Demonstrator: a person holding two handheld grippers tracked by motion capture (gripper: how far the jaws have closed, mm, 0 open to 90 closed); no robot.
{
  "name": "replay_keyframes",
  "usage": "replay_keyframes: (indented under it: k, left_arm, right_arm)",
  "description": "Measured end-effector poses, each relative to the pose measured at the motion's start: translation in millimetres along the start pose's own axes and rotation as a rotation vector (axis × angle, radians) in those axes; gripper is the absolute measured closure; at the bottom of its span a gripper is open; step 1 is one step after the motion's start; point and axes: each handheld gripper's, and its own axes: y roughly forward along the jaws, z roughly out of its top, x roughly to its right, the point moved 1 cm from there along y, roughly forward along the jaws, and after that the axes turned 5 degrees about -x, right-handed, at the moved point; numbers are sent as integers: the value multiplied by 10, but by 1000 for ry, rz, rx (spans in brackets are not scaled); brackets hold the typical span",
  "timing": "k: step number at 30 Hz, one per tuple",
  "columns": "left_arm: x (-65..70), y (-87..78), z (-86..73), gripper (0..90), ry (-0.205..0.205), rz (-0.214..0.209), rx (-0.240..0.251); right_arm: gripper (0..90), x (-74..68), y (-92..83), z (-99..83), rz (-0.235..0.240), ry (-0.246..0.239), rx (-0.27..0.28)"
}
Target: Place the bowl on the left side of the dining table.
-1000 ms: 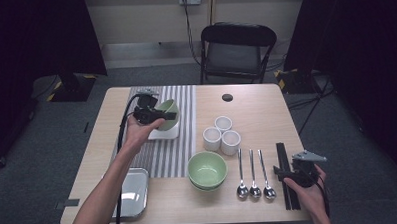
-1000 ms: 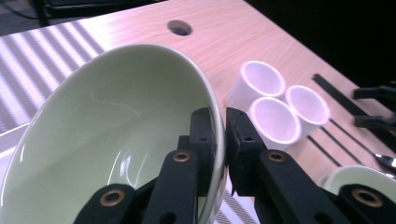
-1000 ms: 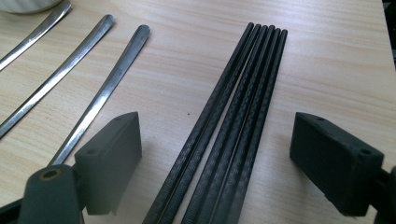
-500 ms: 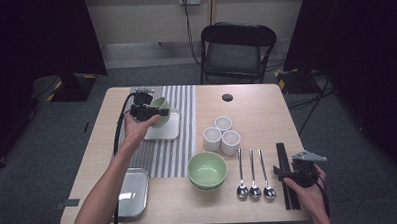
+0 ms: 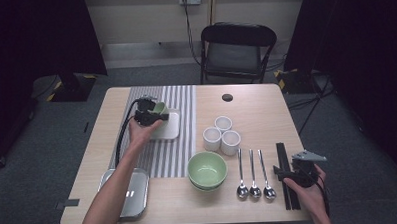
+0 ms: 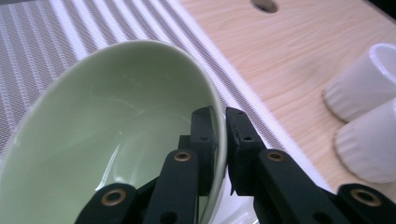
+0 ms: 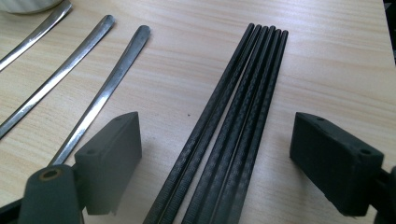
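Left tool (image 6: 219, 140) pinches rim of pale green ceramic bowl (image 6: 116, 130) over white square plate (image 5: 168, 128); judged setting-down step. Next: lower, release. Right tool (image 7: 215, 158) spread, straddling black chopsticks (image 7: 229, 135).

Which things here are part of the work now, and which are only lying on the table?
In use:
- small green bowl, pinched at its rim by the left gripper
- white square plate under it
- black chopsticks between the open right gripper jaws

Lying about:
- three spoons
- three white cups
- stacked green bowls
- metal tray

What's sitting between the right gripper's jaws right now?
A bundle of black chopsticks lies on the table between the open right gripper jaws, untouched, seen in the right gripper view.
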Motion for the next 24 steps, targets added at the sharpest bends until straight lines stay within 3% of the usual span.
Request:
replay_keyframes:
  k: [5,9,13,16,19,24]
  left_arm:
    - [38,40,-5,833,6,-14,-24]
    - [111,107,-50,830,55,-28,-59]
    - [197,167,-108,811,95,-11,-87]
    - [206,188,-119,804,81,-22,-90]
    - [236,218,-141,768,106,-30,-124]
    - [250,245,-138,756,108,-38,-127]
  right_arm:
    - [159,0,0,0,-1,1,0]
    - [159,-1,1,0,0,1,0]
    - [159,-1,0,0,-2,1,0]
    - [159,-1,1,0,-1,1,0]
    - [159,-1,1,0,-1,1,0]
    - [159,0,0,0,0,0,0]
